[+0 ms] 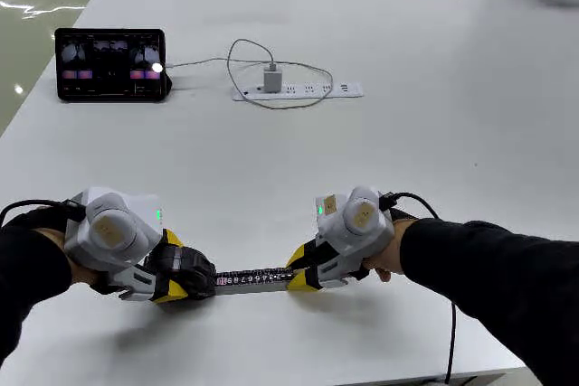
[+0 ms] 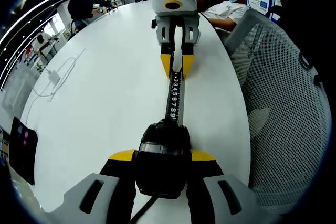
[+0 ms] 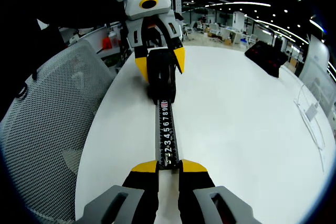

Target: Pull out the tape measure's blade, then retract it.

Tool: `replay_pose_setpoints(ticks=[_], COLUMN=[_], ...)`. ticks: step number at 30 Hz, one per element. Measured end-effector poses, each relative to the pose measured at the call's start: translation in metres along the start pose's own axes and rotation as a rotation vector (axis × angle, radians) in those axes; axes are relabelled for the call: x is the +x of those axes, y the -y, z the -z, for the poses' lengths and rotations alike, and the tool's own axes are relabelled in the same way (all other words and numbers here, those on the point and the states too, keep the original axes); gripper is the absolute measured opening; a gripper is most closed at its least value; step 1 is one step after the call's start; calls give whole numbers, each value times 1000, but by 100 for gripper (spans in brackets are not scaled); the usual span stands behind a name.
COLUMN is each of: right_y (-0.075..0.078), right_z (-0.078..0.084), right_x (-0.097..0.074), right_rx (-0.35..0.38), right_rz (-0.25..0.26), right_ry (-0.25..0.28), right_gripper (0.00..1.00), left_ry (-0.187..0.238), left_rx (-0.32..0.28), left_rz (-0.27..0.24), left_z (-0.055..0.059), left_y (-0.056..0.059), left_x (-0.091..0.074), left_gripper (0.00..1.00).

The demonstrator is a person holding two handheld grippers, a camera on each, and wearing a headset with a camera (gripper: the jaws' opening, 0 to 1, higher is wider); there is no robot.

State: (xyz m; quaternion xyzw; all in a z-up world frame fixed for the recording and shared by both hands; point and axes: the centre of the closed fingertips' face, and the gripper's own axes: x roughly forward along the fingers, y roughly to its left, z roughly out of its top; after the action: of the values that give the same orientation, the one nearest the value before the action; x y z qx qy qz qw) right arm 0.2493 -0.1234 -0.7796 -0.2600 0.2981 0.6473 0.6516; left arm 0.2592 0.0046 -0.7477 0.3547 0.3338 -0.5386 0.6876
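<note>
A black tape measure case (image 1: 187,275) sits near the table's front edge, with my left gripper (image 1: 172,270) shut around it. Seen from the left gripper view, the case (image 2: 163,156) fills the space between the yellow-tipped jaws of the left gripper (image 2: 163,156). A short length of dark blade (image 1: 253,277) with white numbers runs from the case to my right gripper (image 1: 298,271), which is shut on the blade's end. In the right gripper view the blade (image 3: 166,135) stretches from the right gripper (image 3: 168,167) to the case (image 3: 160,80).
A tablet (image 1: 110,64) with a lit screen stands at the back left. A white power strip (image 1: 298,90) with a charger and looped cable lies behind the middle of the white table (image 1: 434,124). A mesh chair (image 2: 283,103) stands beside the front edge.
</note>
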Motion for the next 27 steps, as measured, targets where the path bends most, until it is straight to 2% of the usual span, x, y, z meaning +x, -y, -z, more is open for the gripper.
replay_pose_setpoints(ticks=[27], right_y=[1], right_z=[10], right_x=[-10], right_rx=[11], right_rz=[7], right_ry=[-9], right_gripper=[9], left_ry=[4], left_rx=[0], left_rz=[-1], left_z=[0], left_y=[0], left_x=[0], left_gripper=[32])
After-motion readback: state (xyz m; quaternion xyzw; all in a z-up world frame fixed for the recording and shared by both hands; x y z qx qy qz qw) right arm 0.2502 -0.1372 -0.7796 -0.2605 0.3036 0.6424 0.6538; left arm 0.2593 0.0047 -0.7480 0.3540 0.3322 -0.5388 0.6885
